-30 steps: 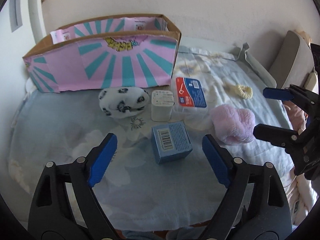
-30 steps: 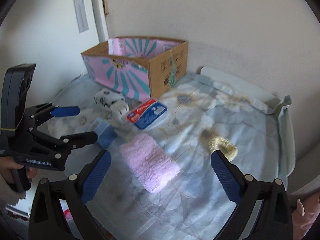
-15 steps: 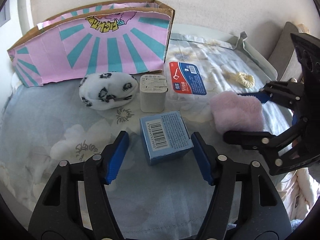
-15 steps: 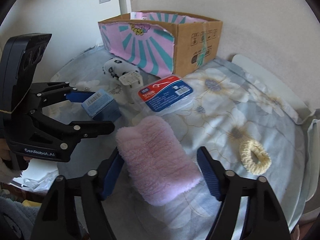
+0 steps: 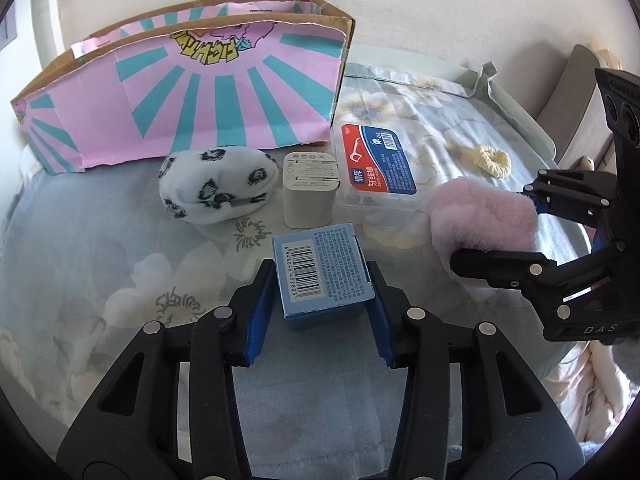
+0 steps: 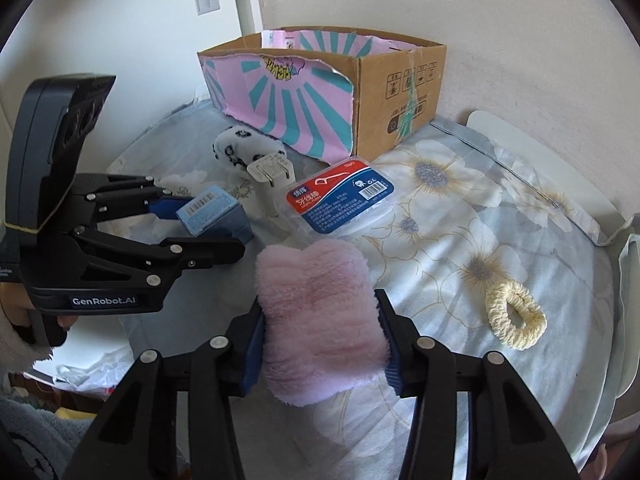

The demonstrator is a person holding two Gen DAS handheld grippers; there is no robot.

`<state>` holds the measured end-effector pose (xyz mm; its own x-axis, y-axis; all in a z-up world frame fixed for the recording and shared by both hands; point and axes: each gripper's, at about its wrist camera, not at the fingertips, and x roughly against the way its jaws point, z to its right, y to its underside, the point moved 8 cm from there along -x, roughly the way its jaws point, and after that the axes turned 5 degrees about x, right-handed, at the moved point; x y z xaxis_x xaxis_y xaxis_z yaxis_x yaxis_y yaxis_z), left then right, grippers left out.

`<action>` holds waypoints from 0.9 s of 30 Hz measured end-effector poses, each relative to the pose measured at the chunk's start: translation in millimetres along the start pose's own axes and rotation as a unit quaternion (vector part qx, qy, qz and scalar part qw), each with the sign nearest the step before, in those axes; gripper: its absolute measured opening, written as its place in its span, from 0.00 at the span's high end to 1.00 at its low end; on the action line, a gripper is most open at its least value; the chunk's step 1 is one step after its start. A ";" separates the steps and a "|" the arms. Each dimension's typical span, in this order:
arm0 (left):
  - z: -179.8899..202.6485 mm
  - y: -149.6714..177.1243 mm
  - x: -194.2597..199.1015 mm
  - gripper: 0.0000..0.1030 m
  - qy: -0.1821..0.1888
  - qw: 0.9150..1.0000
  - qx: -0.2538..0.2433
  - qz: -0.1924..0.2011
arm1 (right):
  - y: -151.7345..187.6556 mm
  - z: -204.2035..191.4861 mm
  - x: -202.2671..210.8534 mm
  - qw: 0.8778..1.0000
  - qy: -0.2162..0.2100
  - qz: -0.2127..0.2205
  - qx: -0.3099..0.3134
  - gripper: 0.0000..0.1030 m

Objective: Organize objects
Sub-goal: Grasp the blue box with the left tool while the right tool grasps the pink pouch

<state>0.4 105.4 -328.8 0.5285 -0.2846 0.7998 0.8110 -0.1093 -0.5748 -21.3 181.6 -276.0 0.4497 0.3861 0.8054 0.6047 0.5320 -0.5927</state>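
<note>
Left tongs point(image 5: 319, 312) pinch the blue box point(image 5: 322, 271) on the flowered bed point(image 6: 460, 216). Right tongs point(image 6: 320, 344) squeeze the pink cloth point(image 6: 320, 312), at the box's 3 o'clock. The carton point(image 5: 192, 92) stands at 12 o'clock, behind a charger point(image 5: 310, 190).

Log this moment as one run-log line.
left claw: shut on blue barcode box | right claw: shut on pink fluffy cloth | both on bedsheet | cardboard box: behind

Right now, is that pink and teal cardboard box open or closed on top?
Open. The cardboard box has no lid or flaps over it; the right view shows its patterned inside wall.
</note>
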 end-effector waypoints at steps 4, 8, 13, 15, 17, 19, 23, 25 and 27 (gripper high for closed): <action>-2.7 -1.6 3.0 0.64 0.005 1.000 0.008 -0.008 | -3.4 -1.1 4.2 1.000 0.002 0.006 -0.020 0.59; -4.7 -10.8 16.1 0.66 0.005 1.000 0.015 -0.007 | -11.1 0.6 16.2 0.998 0.018 0.011 -0.051 0.59; -5.7 -34.3 48.1 0.66 0.007 1.000 0.025 0.009 | -27.6 11.0 43.7 0.991 0.050 0.014 -0.120 0.59; -6.2 -45.6 63.1 0.66 0.008 0.999 0.026 0.016 | -35.4 11.6 57.7 0.988 0.065 0.016 -0.136 0.59; -5.5 -57.2 78.1 0.66 0.013 0.999 0.025 0.024 | -45.4 10.7 74.4 0.986 0.083 0.020 -0.146 0.59; -5.0 -72.9 97.2 0.66 0.015 0.999 0.022 0.034 | -56.9 9.8 90.8 0.983 0.099 0.027 -0.153 0.59; -7.8 -100.2 135.3 0.66 0.010 0.998 0.010 0.054 | -83.6 7.4 129.6 0.973 0.133 0.048 -0.180 0.59; -9.3 -114.6 154.7 0.66 0.005 0.998 0.000 0.067 | -95.3 7.8 146.4 0.968 0.147 0.056 -0.194 0.59; -12.3 -128.5 171.0 0.66 0.007 0.997 -0.006 0.077 | -107.9 7.3 164.4 0.961 0.169 0.065 -0.210 0.59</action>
<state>-16.5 59.1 -120.3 0.6426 -0.3124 0.6996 0.7173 -0.0756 -0.6926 -17.4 193.2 -79.6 0.6836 0.1243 0.7192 0.7097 0.1169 -0.6948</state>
